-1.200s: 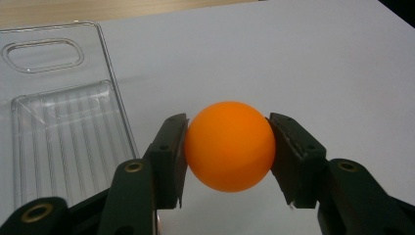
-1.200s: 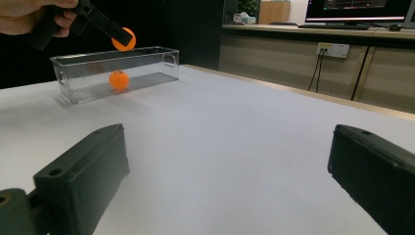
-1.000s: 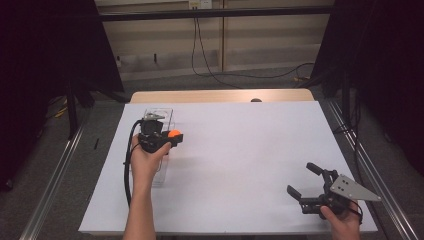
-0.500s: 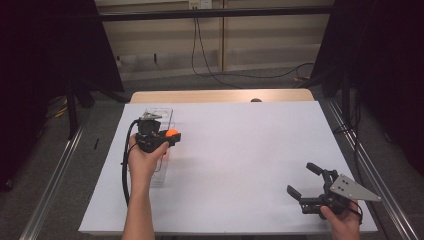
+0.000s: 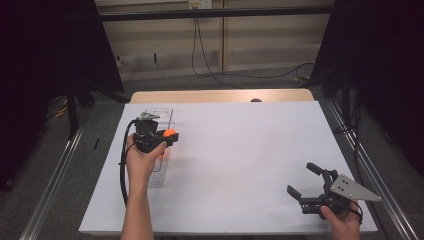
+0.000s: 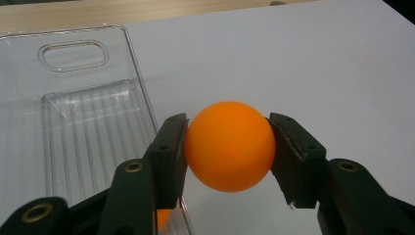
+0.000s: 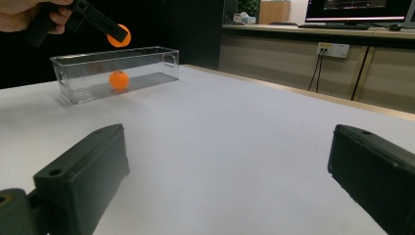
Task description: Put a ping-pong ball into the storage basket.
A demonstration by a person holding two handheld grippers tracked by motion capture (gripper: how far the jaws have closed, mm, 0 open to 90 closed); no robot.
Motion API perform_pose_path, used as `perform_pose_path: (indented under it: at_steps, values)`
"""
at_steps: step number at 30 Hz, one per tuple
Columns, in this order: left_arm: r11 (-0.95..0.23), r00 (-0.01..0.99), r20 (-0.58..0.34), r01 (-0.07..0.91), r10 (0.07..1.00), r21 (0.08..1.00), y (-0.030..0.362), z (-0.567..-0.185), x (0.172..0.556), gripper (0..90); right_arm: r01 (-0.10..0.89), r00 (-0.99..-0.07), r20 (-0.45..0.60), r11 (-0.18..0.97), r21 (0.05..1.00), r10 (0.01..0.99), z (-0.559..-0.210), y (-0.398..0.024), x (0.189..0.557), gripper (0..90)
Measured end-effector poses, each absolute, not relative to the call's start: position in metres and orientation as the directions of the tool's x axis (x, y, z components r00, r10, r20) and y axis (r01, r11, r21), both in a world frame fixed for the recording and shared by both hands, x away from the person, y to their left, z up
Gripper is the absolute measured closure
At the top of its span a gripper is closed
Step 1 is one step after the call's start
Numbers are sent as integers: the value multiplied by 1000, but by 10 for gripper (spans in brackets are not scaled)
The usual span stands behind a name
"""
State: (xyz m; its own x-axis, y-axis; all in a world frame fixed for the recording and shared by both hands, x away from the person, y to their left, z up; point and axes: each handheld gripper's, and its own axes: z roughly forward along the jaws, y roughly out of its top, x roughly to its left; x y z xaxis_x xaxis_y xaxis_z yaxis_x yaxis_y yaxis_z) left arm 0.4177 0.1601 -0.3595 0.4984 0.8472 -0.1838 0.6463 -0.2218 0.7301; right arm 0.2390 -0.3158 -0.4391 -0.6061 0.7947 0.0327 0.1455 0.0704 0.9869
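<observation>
Each black tool [image 5: 311, 189] has brass-ringed screws, a trailing black cable, apparently a grey three-cornered plate

second orange ball [image 6: 164, 218] mostly hidden behind left tongs [image 6: 227, 149], clear bin [image 6: 73, 122] cut off

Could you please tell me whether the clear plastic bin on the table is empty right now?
Not empty. The clear bin has one orange ball resting on its floor; a second ball is clamped in the left gripper above it.
</observation>
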Motion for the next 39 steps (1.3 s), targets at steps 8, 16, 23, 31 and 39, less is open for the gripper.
perform_pose_path:
  at_steps: [8,16,23,31,39]
  values:
    - [-217,492,-180,645,852,733,163,-359,417,509,143,-606,31,71,987,795,-439,-316,239,10]
    - [-204,482,-185,646,856,736,167,-358,417,509,144,-607,31,72,987,794,-439,-316,239,10]
    - [-206,481,-181,645,858,736,169,-358,416,510,144,-607,31,72,987,794,-439,-316,239,9]
    - [-202,475,-176,641,862,741,172,-357,416,509,145,-607,32,71,987,794,-439,-316,239,9]
    - [-200,466,-169,642,868,740,176,-357,416,510,144,-606,31,71,987,795,-439,-316,239,10]
